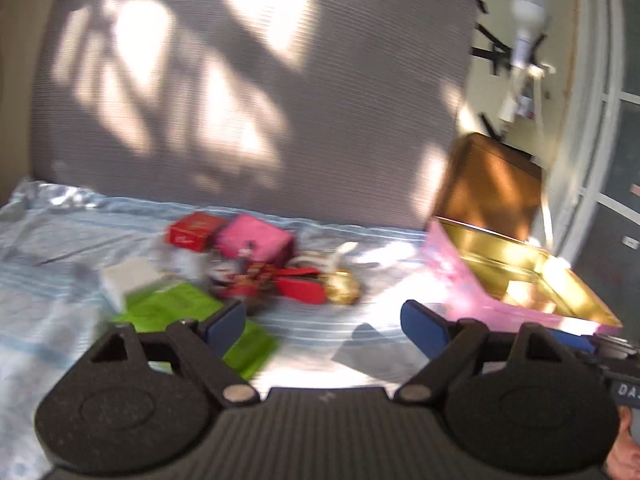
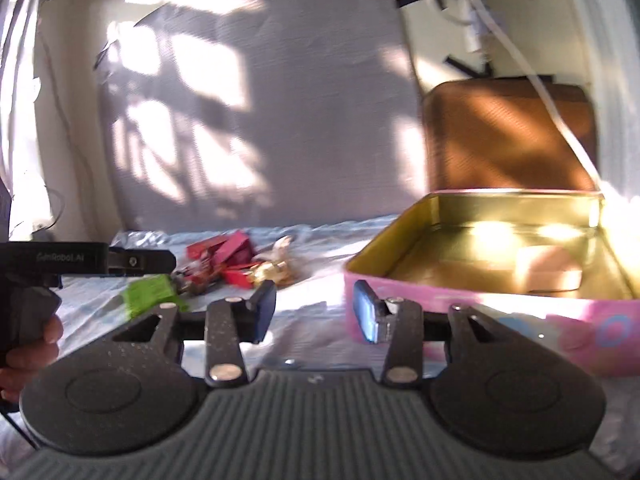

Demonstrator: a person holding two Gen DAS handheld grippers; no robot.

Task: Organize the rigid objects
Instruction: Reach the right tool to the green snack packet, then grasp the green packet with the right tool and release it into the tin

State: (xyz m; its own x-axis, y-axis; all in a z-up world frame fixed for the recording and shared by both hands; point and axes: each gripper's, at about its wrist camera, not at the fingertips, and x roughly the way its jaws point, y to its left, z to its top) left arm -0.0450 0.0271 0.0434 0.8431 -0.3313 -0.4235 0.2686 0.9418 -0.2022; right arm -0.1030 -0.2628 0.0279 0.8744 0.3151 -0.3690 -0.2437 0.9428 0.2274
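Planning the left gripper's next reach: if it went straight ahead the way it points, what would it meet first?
Likely the gold foil-wrapped object at the near right of the clutter pile; the left gripper is open and empty. Blur makes depth uncertain.

Glossy gold-lined metal tin (image 2: 496,248) — striped cloth (image 1: 60,240)

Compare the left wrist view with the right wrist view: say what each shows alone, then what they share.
Only the left wrist view shows the white box, the pink box and a light bulb.

Only the right wrist view shows the left gripper's body from the side and a pale block lying in the tin.

Both show the open pink tin, the green packet, the red clutter and open, empty jaws.
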